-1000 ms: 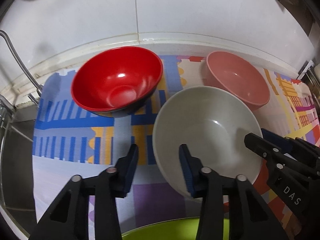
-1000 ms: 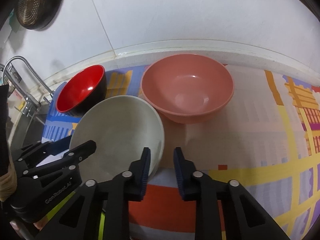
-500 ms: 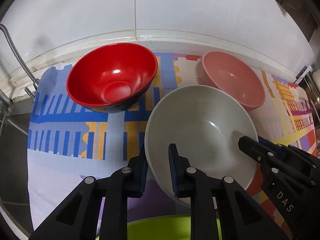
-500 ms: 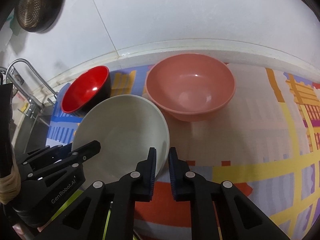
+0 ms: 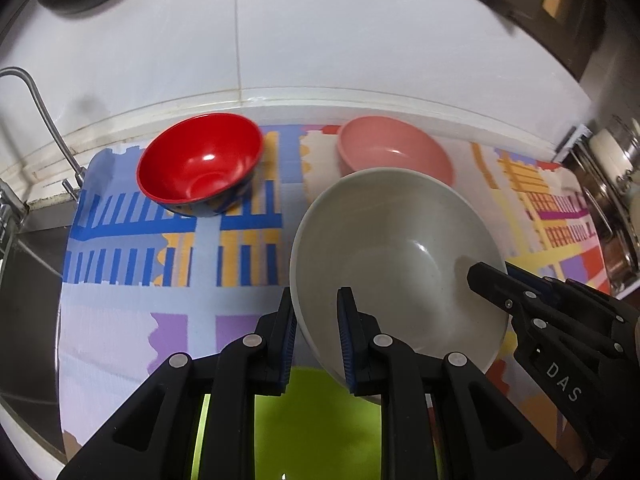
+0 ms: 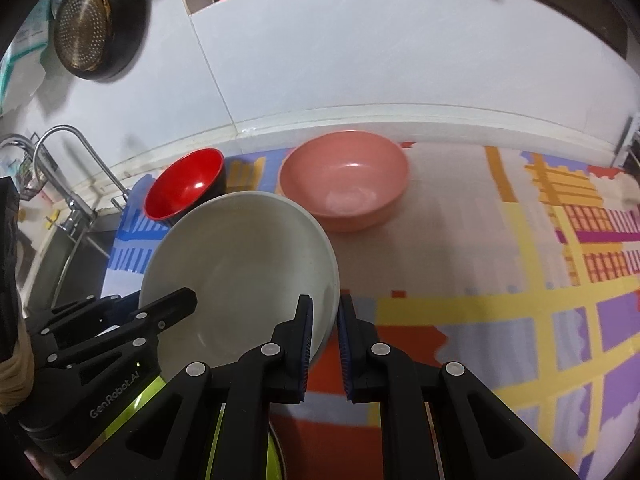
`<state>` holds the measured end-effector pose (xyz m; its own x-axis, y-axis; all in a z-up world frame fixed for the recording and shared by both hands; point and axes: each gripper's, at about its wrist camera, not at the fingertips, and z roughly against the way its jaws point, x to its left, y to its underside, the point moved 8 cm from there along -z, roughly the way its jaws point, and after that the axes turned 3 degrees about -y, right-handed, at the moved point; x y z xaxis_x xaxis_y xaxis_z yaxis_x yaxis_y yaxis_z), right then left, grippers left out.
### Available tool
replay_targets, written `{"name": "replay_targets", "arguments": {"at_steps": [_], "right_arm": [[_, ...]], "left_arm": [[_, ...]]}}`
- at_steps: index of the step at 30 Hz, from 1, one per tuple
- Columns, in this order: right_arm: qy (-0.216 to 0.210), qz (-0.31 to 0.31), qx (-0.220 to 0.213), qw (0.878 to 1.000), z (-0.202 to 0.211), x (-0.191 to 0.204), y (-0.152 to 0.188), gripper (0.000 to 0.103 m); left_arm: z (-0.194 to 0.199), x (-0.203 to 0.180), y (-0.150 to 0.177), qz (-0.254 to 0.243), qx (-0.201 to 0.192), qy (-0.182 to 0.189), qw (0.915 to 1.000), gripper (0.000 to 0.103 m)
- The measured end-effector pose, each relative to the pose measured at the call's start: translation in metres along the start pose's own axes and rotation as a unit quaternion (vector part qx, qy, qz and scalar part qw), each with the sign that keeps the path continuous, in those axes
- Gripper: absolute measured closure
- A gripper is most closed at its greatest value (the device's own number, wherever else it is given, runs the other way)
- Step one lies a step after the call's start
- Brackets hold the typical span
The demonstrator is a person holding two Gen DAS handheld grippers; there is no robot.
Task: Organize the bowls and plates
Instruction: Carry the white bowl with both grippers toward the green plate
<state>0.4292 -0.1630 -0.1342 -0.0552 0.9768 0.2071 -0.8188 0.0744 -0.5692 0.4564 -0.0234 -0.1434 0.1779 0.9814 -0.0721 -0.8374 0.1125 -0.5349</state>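
Two grippers, left (image 5: 314, 334) and right (image 6: 323, 338), clamped on opposite rims of grey bowl (image 5: 394, 256), raised and tilted over patterned mat (image 6: 520, 280), probably for steadiness. Three bowls counted: grey, red bowl (image 5: 200, 164), pink bowl (image 6: 344, 178), the last two resting near wall. One green dish (image 5: 316, 420) below.

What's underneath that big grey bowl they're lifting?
Under the grey bowl, a lime-green dish shows between the left gripper fingers, above the patterned mat. The bowl and grippers cover most of it, so its shape is unclear.
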Motion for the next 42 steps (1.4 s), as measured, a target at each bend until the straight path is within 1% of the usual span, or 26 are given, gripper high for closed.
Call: {"name": "replay_targets", "arguments": {"at_steps": [11,17,23,31,42], "right_arm": [[0.028,-0.023,-0.016,0.999,0.055,-0.034,0.035,0.089],[0.045,-0.042,-0.017,0.998,0.076,-0.058,0.055,0.089],[0.062,-0.062,-0.016,0.996,0.091,-0.082,0.075,0.089],[0.075,-0.079,-0.003,0.994,0.097,-0.112,0.099,0.089],[0.084,-0.094,0.019,0.992,0.093,-0.145,0.121,0.089]], "left_arm": [[0.029,-0.054,0.028,-0.045,-0.001,0.028,0.9986,0.082],[0.039,-0.086,0.045,-0.072,0.002,0.045,0.9964,0.082],[0.041,-0.116,0.062,-0.090,0.012,0.060,0.9941,0.082],[0.029,-0.150,0.085,-0.108,0.038,0.073,0.9907,0.082],[0.012,-0.183,0.105,-0.119,0.067,0.073,0.9880,0.082]]}}
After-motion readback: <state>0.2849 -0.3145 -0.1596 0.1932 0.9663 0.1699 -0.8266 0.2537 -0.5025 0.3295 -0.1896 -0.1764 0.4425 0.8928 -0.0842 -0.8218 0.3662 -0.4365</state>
